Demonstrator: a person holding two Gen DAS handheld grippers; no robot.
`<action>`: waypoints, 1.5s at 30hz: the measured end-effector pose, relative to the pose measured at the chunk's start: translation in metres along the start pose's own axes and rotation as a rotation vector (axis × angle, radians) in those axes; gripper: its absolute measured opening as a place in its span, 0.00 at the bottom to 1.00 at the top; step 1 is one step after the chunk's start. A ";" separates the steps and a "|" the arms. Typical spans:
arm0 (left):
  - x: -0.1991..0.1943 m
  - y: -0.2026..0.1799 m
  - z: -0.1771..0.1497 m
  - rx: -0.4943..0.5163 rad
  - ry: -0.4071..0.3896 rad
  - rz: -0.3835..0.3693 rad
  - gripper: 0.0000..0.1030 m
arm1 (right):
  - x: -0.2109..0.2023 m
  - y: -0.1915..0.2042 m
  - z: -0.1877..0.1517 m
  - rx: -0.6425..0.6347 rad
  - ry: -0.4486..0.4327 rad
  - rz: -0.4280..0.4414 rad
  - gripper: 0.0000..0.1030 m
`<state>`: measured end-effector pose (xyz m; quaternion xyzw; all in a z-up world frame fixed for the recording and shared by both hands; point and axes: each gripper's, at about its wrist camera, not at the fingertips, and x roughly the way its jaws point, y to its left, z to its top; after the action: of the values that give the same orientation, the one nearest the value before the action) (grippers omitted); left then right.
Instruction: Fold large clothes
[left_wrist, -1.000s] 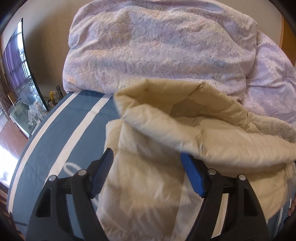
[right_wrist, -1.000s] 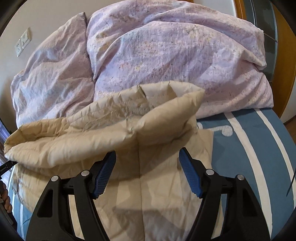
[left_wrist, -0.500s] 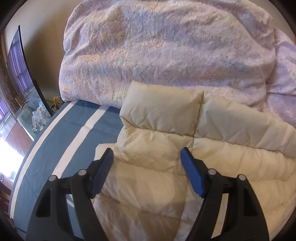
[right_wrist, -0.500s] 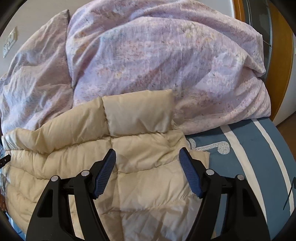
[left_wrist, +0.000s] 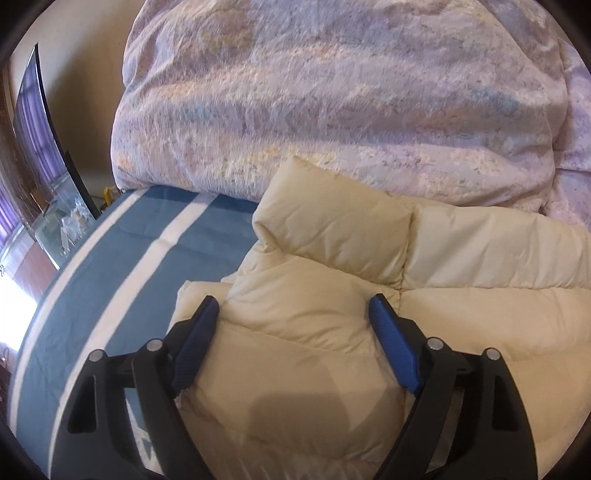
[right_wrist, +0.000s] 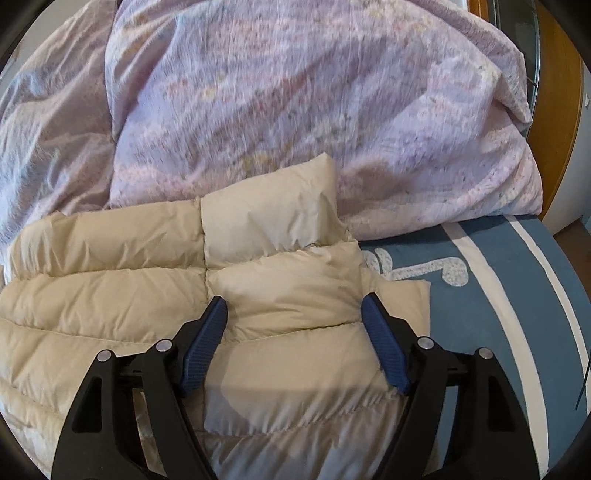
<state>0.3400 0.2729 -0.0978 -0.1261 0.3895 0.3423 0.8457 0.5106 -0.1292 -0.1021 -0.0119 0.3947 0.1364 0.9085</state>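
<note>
A cream puffer jacket (left_wrist: 332, 236) lies folded on the bed, its far edge against a lilac duvet. In the left wrist view my left gripper (left_wrist: 294, 306) hovers over the jacket's left end. Its blue pads (left_wrist: 393, 350) stand wide and the jaws are opening, with puffy fabric bulging between them but not pinched. In the right wrist view the same jacket (right_wrist: 266, 229) fills the lower half. My right gripper (right_wrist: 294, 306) sits over its right end, jaws also opening, with fabric between the pads and nothing gripped.
A bulky lilac patterned duvet (left_wrist: 332, 92) is heaped across the back of the bed. The blue sheet with white stripes (left_wrist: 122, 258) shows on the left, and on the right (right_wrist: 498, 295) in the right wrist view. A dark screen (left_wrist: 44, 122) and low glass shelf stand beyond the bed's left edge.
The jacket's upper layer, raised and hollow a second ago, has dropped flat over the lower layer. Both grippers came down closer to it and their jaws have widened.
</note>
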 end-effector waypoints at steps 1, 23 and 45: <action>0.001 0.001 0.000 -0.004 0.001 -0.003 0.84 | 0.003 0.001 0.000 -0.002 0.009 -0.006 0.77; 0.028 0.005 -0.002 -0.016 0.051 -0.029 0.90 | 0.035 0.000 -0.002 -0.009 0.073 -0.013 0.81; 0.037 0.015 0.000 -0.042 0.062 -0.055 0.92 | 0.034 -0.006 -0.001 0.010 0.072 -0.002 0.81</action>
<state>0.3462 0.3016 -0.1245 -0.1651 0.4048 0.3231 0.8393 0.5339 -0.1273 -0.1279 -0.0126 0.4279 0.1328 0.8939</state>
